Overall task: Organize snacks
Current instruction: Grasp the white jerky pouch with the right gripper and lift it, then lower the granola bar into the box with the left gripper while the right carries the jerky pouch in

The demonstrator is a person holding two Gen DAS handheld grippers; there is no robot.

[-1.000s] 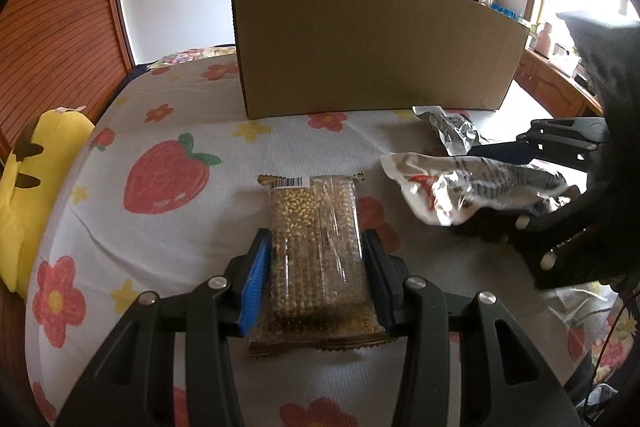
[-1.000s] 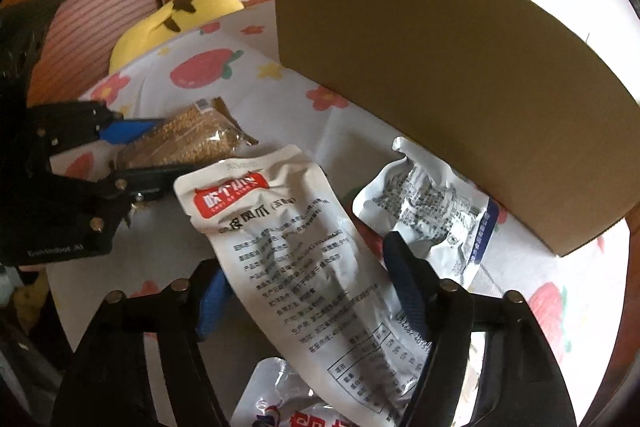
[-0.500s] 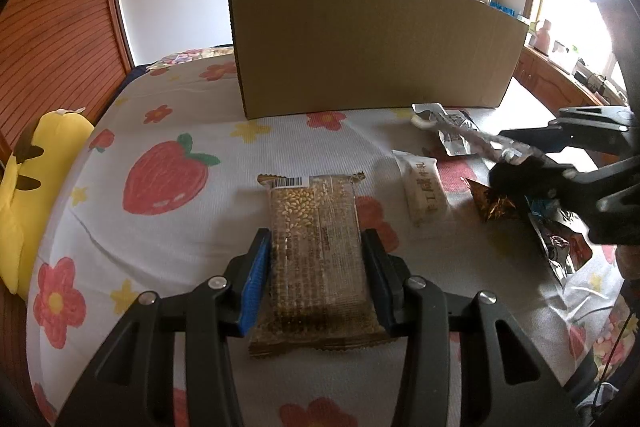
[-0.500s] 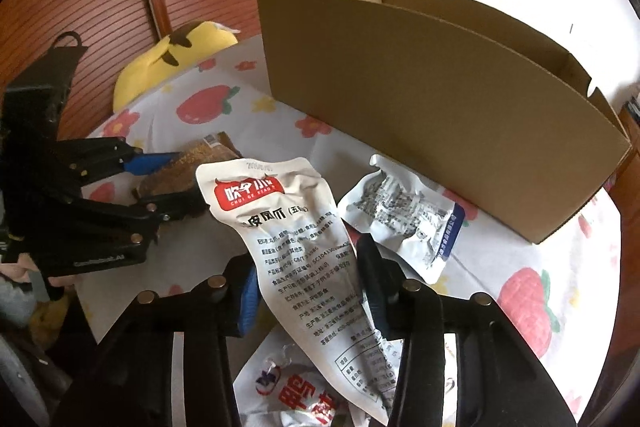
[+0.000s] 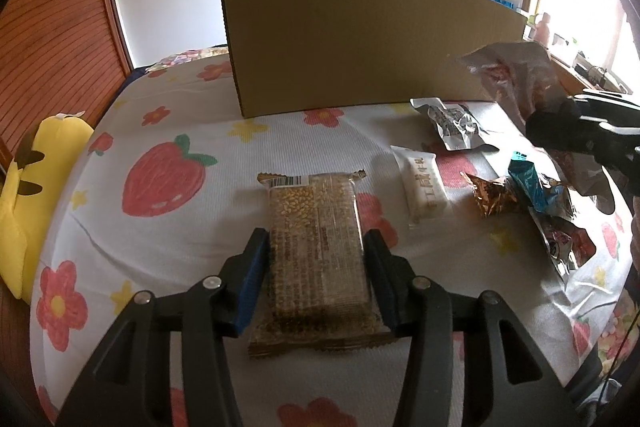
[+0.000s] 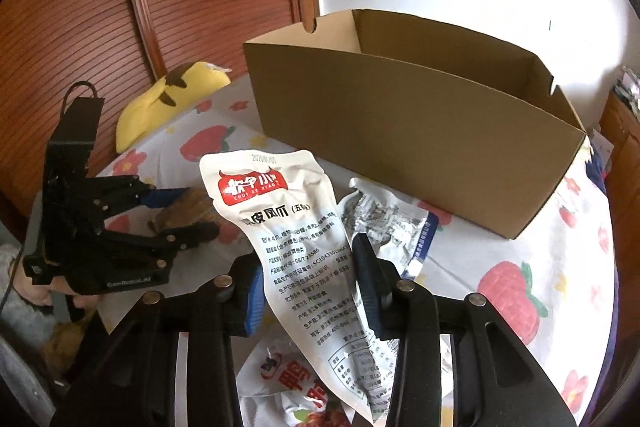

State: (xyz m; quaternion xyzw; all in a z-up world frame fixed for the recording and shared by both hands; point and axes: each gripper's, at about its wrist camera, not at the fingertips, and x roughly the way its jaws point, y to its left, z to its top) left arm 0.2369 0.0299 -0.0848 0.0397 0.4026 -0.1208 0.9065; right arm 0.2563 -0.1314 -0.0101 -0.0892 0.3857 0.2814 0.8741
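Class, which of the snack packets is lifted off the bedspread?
The white pouch with the red logo, shut in the right gripper. The grain bar and other packets lie flat on the bedspread.

A cardboard box (image 5: 360,43) stands at the back of the bed (image 5: 200,227). Before it lies a grain bar (image 5: 316,247), with loose snack packets (image 5: 452,123) to its right. A plush toy (image 5: 24,195) lies at the bed's left edge.

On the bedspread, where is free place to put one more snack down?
Bare cloth lies between the grain bar and the yellow plush, up to the box. Right of the bar it is crowded: white bar, foil packets, loose wrappers.
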